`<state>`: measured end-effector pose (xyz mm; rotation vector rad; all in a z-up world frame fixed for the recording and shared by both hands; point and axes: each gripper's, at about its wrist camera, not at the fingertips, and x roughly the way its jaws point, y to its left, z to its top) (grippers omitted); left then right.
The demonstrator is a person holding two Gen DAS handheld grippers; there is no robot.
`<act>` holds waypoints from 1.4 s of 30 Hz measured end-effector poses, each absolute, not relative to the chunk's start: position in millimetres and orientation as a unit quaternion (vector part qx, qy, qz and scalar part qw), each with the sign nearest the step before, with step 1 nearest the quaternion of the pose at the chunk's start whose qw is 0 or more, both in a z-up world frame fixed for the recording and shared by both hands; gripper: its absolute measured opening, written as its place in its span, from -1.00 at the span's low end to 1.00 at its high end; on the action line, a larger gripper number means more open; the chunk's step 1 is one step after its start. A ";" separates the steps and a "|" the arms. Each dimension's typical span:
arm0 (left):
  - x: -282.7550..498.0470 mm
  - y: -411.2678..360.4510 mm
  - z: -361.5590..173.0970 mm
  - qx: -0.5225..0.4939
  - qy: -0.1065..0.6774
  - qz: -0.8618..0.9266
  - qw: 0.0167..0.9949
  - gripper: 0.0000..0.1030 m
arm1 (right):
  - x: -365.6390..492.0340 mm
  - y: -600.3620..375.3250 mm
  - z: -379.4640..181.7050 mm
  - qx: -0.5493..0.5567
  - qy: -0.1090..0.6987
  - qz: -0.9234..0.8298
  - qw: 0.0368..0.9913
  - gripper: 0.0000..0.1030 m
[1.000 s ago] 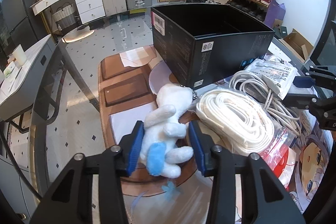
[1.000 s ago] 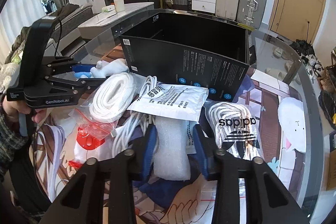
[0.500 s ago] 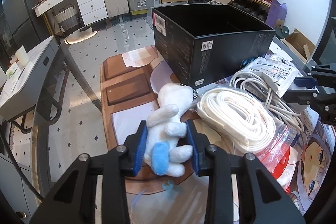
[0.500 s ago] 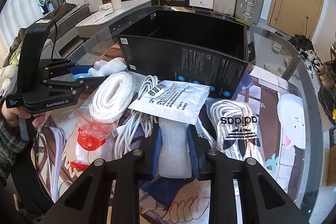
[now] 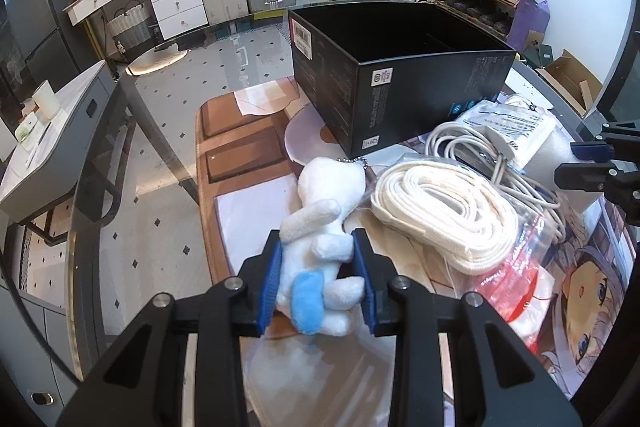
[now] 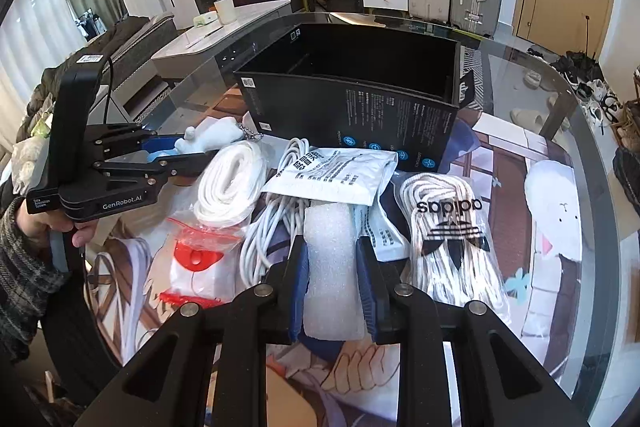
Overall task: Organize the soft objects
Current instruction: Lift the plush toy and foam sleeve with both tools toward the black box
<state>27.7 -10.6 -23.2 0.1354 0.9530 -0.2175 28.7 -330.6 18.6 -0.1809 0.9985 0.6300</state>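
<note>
The left hand-held gripper [image 5: 318, 277] has just closed, its pads pinching the white plush toy [image 5: 320, 239] on the desk [image 5: 168, 131], at seven o'clock from the black box [image 5: 400, 83]. The right hand-held gripper [image 6: 331, 279] clamps the foam block [image 6: 330, 267], narrow, at six o'clock from the box.

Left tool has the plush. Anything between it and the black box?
Nothing visible. The left tool is shut on the plush, and the bare mat runs from it to the box. The box's near wall must be cleared; its top is open. The white strap coil lies off to the right.
</note>
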 end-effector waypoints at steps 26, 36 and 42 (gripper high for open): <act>-22.0 -24.9 15.9 0.052 0.447 -0.099 0.888 -0.38 | -22.5 -347.9 42.5 -0.067 0.471 0.307 0.824 -0.54; -19.3 -36.1 35.1 0.056 0.433 -0.102 0.894 -0.38 | -7.7 -344.0 61.0 -0.059 0.457 0.309 0.832 -0.54; -13.7 -40.8 45.4 0.056 0.426 -0.104 0.897 -0.38 | 2.4 -344.4 74.5 -0.056 0.448 0.305 0.839 -0.54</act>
